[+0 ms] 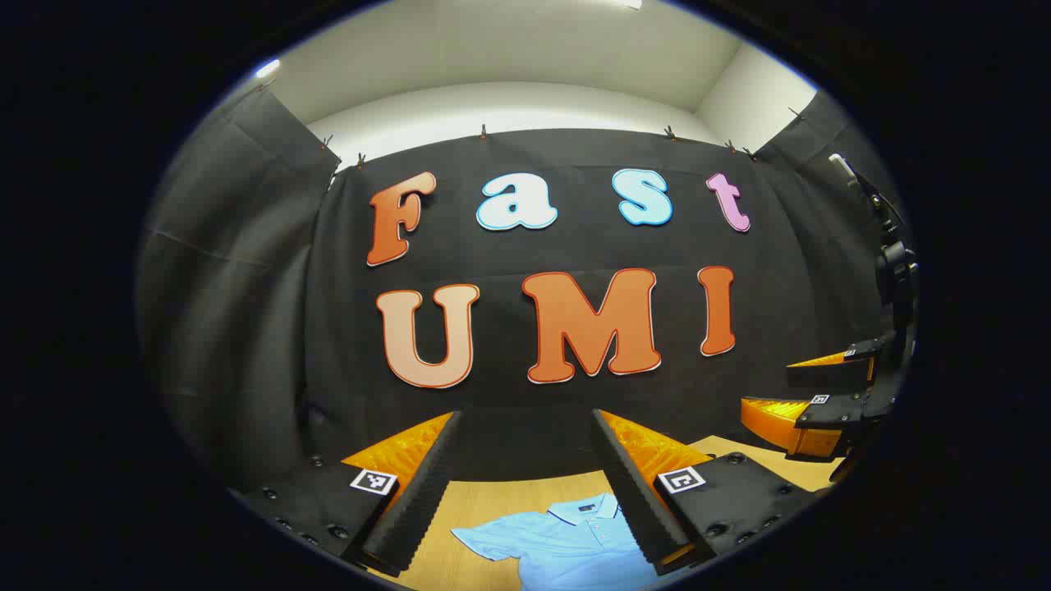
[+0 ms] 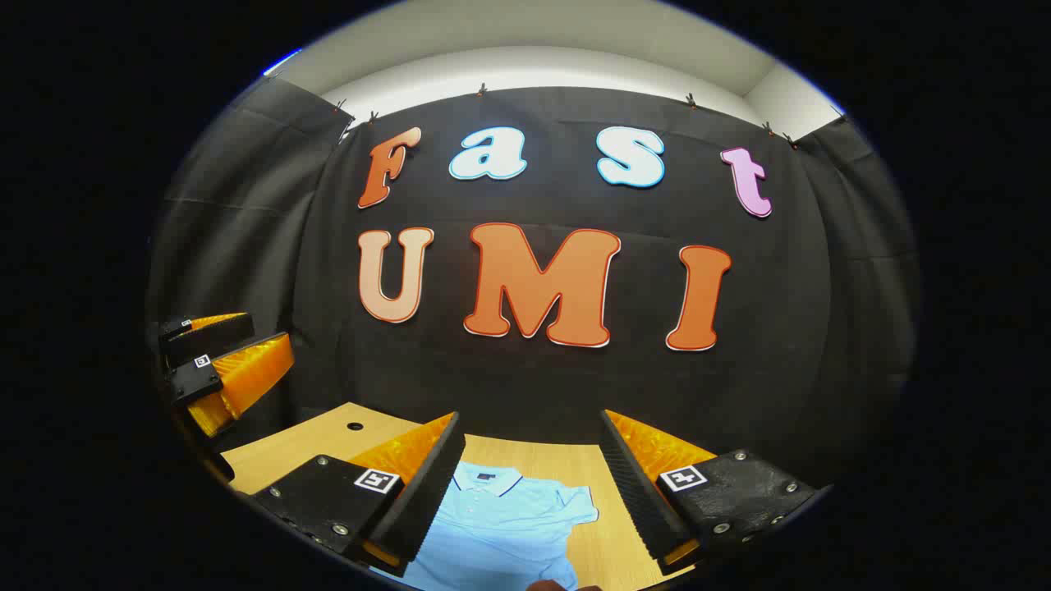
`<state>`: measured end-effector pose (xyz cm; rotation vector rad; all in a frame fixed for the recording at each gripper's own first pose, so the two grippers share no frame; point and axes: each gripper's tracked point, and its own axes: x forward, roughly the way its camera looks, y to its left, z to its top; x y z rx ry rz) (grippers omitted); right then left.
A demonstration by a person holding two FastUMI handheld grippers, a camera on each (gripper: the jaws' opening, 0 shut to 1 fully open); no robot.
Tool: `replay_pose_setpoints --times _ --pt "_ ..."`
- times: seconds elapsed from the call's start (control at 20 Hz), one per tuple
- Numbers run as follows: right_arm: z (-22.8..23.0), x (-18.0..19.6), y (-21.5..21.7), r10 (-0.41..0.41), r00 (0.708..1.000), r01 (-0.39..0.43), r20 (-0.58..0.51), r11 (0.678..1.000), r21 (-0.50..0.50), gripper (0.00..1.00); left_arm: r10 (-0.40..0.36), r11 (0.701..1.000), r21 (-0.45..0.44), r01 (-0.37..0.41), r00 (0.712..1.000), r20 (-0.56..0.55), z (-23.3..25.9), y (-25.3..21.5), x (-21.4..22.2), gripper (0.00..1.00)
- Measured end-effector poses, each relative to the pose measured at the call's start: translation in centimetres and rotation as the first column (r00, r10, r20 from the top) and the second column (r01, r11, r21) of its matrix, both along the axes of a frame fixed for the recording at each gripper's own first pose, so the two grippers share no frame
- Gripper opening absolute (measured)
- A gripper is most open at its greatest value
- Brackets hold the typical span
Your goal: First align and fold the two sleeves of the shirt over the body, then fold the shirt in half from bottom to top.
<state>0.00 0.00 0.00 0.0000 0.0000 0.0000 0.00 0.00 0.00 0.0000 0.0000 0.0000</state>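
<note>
A light wooden table [image 2: 312, 447] is set against the foot of the black cloth wall [image 2: 575, 377], which is hung behind it and at both sides. A small round hole [image 2: 355, 426] is seen in the table near that wall. Above the wall, small clips [image 2: 482, 88] are fixed along its top edge, and a pale ceiling [image 1: 509, 49] is seen over them.

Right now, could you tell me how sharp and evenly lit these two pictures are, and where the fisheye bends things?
Left gripper view: the shirt is sharp and evenly lit, with no glare on the table; straight lines bow toward the edge, where the right claw looks warped. Right gripper view: similarly crisp, the shirt bright, the wall's top edge curving, the left claw dimmer at the rim.
</note>
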Motion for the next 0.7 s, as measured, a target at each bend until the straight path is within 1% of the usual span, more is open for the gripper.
replay_pose_setpoints --times 0.2,0.35,0.7 --pt "-0.6 -0.1 -0.5 -0.023 1.0 0.023 -0.016 0.999 -0.022 0.99 -0.019 1.0 0.005 0.019 1.0 0.006 0.1 -0.6 0.7 1.0" --pt "-0.9 -0.1 -0.2 -0.026 0.999 0.026 -0.026 1.0 -0.016 0.99 -0.031 0.999 0.009 0.031 1.0 0.0 -0.3 -0.6 0.6 1.0" --pt "-1.4 -0.5 1.1 -0.03 0.999 0.03 -0.045 0.999 -0.011 0.99 -0.038 0.999 0.015 0.038 0.999 -0.003 -0.6 1.0 -0.1 1.0"
